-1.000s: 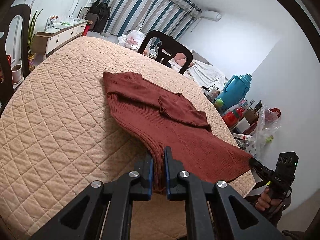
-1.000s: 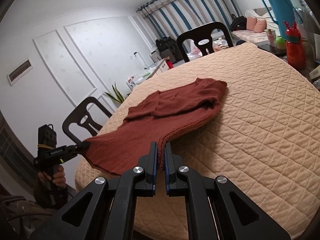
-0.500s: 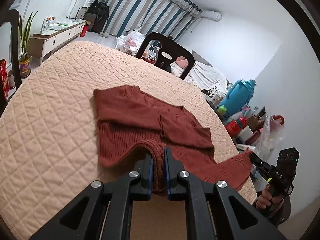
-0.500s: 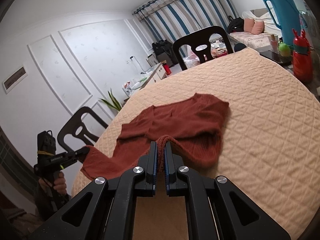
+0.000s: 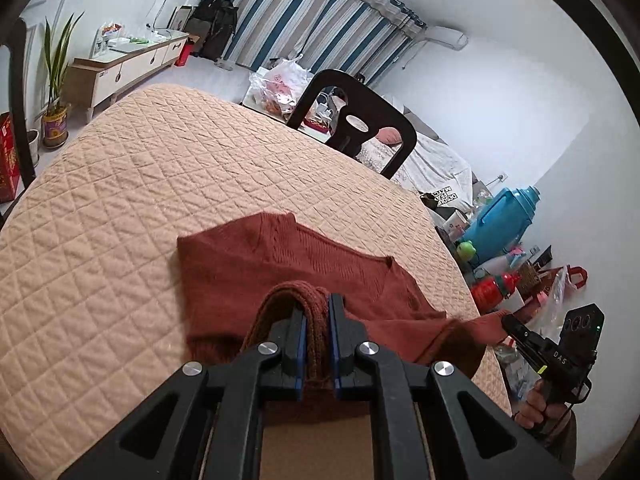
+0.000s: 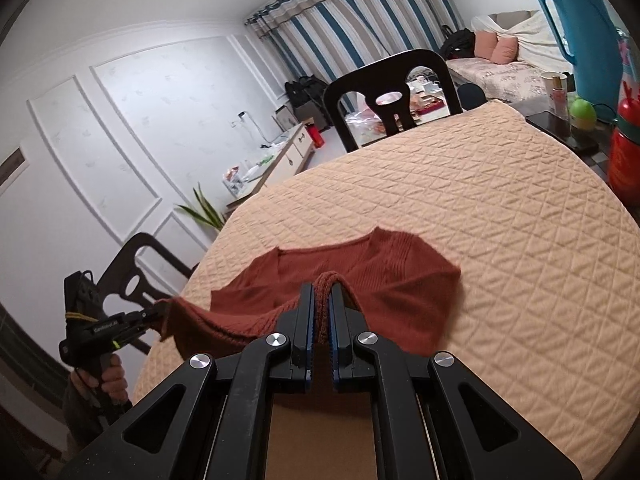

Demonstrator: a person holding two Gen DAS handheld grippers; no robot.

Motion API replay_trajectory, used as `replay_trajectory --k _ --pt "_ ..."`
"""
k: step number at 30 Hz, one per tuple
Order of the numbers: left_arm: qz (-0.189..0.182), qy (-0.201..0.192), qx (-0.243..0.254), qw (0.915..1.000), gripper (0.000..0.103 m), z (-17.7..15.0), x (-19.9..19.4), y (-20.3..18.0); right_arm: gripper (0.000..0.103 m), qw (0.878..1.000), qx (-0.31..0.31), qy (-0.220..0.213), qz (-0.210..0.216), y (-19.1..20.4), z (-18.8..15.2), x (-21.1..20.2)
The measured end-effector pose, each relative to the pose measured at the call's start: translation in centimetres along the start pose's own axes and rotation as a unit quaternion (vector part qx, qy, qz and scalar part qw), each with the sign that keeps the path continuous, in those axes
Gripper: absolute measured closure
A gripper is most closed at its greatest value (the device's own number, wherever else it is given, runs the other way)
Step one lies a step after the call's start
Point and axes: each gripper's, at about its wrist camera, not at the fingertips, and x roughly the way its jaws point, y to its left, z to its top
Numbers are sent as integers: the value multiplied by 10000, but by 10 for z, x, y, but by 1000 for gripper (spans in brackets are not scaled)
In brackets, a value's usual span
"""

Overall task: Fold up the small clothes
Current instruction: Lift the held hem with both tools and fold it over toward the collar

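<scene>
Left tool [image 5: 317,332] and right tool [image 6: 322,316] each pinching hem corner of rust-red knitted sweater [image 5: 256,276], rest lying ahead on quilted beige table [image 5: 140,200]. Carry both corners forward level, align with neckline, then release together.

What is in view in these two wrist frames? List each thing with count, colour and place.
sweater: one, rust red, on the quilted cover, its near hem lifted over the body
quilted cover: one, beige, spread over the table
chairs: two, dark, one at the far edge, one at the left edge in the right wrist view
thermos jug: one, teal, on the cluttered side surface to the right
bottle: one, red, near the jug
potted plant: one, green, on the floor by the white cabinet
curtains: blue and beige stripes, back wall
left claw: black, shut on the hem
right claw: black, shut on the hem
</scene>
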Motion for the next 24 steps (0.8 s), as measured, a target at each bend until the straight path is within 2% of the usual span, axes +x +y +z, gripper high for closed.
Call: replay_trajectory --k 13,20,24 --pt "250 333 -411 9983 92 37 59 22 97 9984 358 358 -236 -24 32 61" --pt "343 544 -808 9946 92 42 86 42 97 9948 665 577 -508 -48 35 88" --pt "387 614 -853 9937 91 42 93 45 97 9924 769 686 -668 -57 35 98"
